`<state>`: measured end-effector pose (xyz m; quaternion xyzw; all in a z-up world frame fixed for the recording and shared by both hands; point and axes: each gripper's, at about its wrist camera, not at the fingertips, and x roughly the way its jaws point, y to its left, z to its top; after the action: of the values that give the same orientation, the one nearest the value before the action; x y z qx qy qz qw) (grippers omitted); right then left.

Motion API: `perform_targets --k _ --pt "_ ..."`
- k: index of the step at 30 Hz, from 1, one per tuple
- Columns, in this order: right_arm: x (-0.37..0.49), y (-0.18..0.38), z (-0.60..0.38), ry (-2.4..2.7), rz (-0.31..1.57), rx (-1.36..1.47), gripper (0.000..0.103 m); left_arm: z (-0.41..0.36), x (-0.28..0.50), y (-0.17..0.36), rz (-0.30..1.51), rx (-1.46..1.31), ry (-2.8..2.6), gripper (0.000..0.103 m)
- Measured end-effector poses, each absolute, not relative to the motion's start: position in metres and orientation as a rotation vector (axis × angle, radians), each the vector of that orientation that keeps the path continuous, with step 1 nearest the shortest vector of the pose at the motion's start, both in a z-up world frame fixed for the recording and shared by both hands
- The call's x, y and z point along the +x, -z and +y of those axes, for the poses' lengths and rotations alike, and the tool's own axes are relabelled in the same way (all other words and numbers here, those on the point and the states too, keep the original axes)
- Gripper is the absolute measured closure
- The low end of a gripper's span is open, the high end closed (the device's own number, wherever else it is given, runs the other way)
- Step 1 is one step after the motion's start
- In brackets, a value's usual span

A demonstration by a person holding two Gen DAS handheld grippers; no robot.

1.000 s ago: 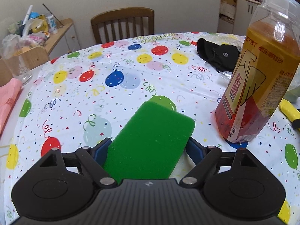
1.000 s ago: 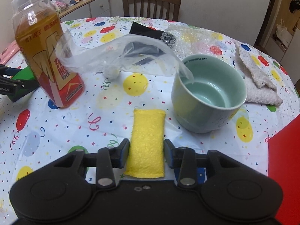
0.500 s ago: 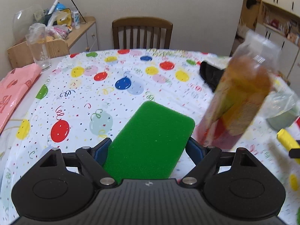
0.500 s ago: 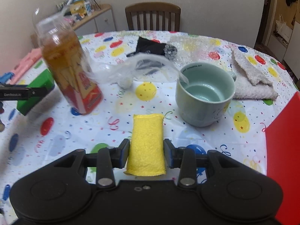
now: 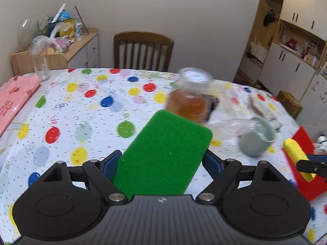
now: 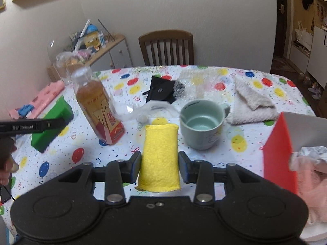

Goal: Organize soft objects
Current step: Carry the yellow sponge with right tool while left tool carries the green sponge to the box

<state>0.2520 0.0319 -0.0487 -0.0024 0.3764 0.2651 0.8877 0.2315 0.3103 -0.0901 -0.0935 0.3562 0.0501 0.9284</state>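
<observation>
A flat, rough green sponge fills the lower centre of the left view, clamped between the left gripper jaws, set wide; a narrow, fuzzy yellow sponge sits lower centre in the right view, pinched by the right gripper jaws; two sponges, one bottle, one mug on the desk.

Coarse green sponge, nubbly yellow sponge

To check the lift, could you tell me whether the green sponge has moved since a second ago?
Yes. The green sponge, clamped in the left gripper, has risen: the bottle, which towered beside it, now sits lower, behind its far edge.
</observation>
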Motion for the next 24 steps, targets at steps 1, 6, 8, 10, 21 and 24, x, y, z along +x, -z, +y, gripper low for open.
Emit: perform_targets --k 1,6,8,10,21,24 --pt "0.251 0.045 0.026 -0.550 0.777 0.002 0.065 0.303 0.230 0.086 0.728 -0.191 -0.094 0.018" --pt "0.244 0.028 -0.005 -0.539 0.745 0.038 0.065 0.255 0.226 0.066 0.722 -0.166 -0.058 0.018" --pt "0.242 0.023 -0.021 -0.541 0.735 0.051 0.065 0.234 0.226 0.061 0.724 -0.158 -0.036 0.018" --pt "0.240 0.019 -0.035 -0.535 0.722 0.056 0.065 0.213 0.226 0.056 0.718 -0.151 -0.012 0.018" --pt "0.237 0.006 -0.129 -0.499 0.675 0.089 0.065 0.094 0.238 0.041 0.672 -0.131 0.067 0.018" --pt "0.239 0.007 -0.158 -0.479 0.668 0.103 0.065 0.061 0.246 0.041 0.674 -0.108 0.066 0.018"
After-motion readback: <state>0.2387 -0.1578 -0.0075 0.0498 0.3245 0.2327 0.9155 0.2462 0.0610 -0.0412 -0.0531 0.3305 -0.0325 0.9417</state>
